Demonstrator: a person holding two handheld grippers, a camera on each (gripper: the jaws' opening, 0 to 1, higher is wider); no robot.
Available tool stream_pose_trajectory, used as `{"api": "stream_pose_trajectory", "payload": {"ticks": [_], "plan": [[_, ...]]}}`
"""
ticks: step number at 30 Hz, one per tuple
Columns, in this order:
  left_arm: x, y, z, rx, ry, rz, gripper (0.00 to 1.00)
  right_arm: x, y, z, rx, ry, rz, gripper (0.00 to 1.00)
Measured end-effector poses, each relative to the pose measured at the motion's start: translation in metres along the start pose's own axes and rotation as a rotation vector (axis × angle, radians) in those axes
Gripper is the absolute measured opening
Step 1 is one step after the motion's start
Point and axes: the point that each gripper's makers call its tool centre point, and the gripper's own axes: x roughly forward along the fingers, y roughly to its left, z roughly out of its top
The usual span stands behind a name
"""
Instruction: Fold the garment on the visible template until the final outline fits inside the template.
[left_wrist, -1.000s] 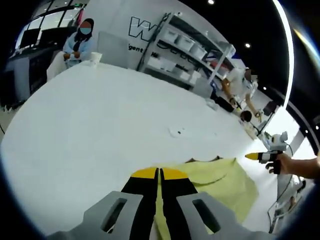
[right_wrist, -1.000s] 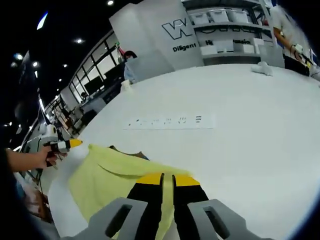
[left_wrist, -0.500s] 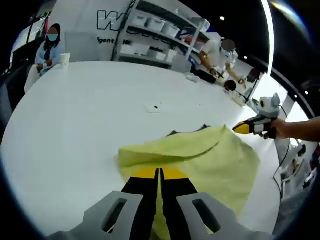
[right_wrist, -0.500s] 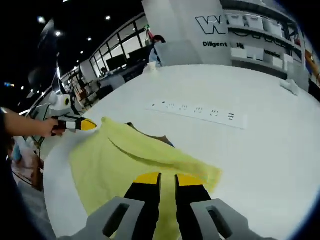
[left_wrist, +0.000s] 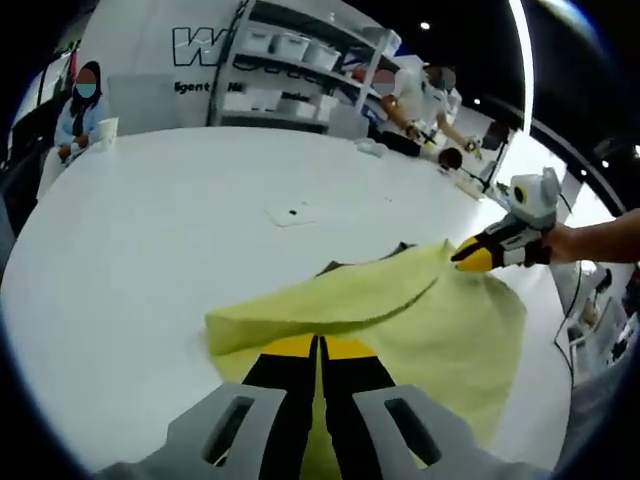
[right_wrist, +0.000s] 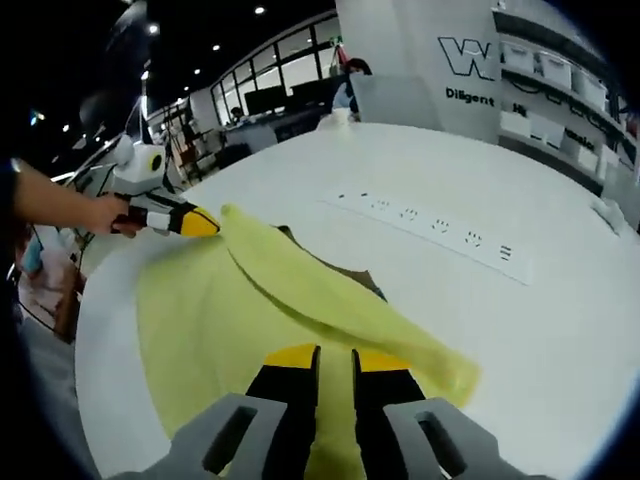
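A pale yellow garment (left_wrist: 450, 330) lies spread on the white table, with one edge lifted and stretched between the two grippers. In the left gripper view, my left gripper (left_wrist: 318, 345) is shut on that edge at the bottom, and my right gripper (left_wrist: 465, 260) pinches the far corner at the right. In the right gripper view, the garment (right_wrist: 200, 310) runs from my right gripper (right_wrist: 335, 352), shut on the cloth, up to my left gripper (right_wrist: 205, 225) at the left. A dark brown template edge (right_wrist: 360, 278) peeks out from under the cloth.
A white power strip (right_wrist: 430, 225) lies on the table (right_wrist: 560, 330) beyond the garment. A small scrap (left_wrist: 295, 213) sits mid-table, and a cup (left_wrist: 105, 132) stands by a seated person (left_wrist: 78, 110). People work at shelves (left_wrist: 300, 70) behind. The table's rim is close behind the garment.
Both grippers have carried the held edge across, so the raised fold now stretches longer and more of the garment shows beneath it. Both stay shut on the cloth.
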Motion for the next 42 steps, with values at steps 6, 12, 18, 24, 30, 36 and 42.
{"api": "stream_pose_trajectory", "payload": {"ticks": [6, 12, 18, 24, 30, 36, 42], "plan": [[0.006, 0.003, 0.009, 0.000, -0.024, 0.011, 0.00, 0.009, 0.002, 0.010, -0.014, -0.014, 0.003, 0.06], [0.008, 0.012, 0.018, 0.021, -0.061, 0.047, 0.03, 0.013, -0.005, 0.016, -0.010, -0.031, -0.017, 0.06], [0.007, 0.023, 0.028, 0.035, -0.101, 0.089, 0.18, 0.012, -0.013, 0.019, 0.009, -0.045, -0.049, 0.08], [0.006, 0.024, 0.028, 0.054, -0.098, 0.095, 0.19, 0.011, -0.015, 0.019, 0.013, -0.044, -0.063, 0.11], [0.002, 0.021, 0.027, 0.061, -0.093, 0.091, 0.19, 0.006, -0.012, 0.017, 0.017, -0.042, -0.064, 0.14], [-0.002, 0.016, 0.027, 0.041, -0.093, 0.079, 0.18, 0.002, -0.007, 0.018, 0.014, -0.051, -0.054, 0.16], [-0.008, 0.006, 0.026, 0.080, -0.098, 0.064, 0.19, -0.008, 0.000, 0.015, 0.025, -0.073, -0.050, 0.18]]}}
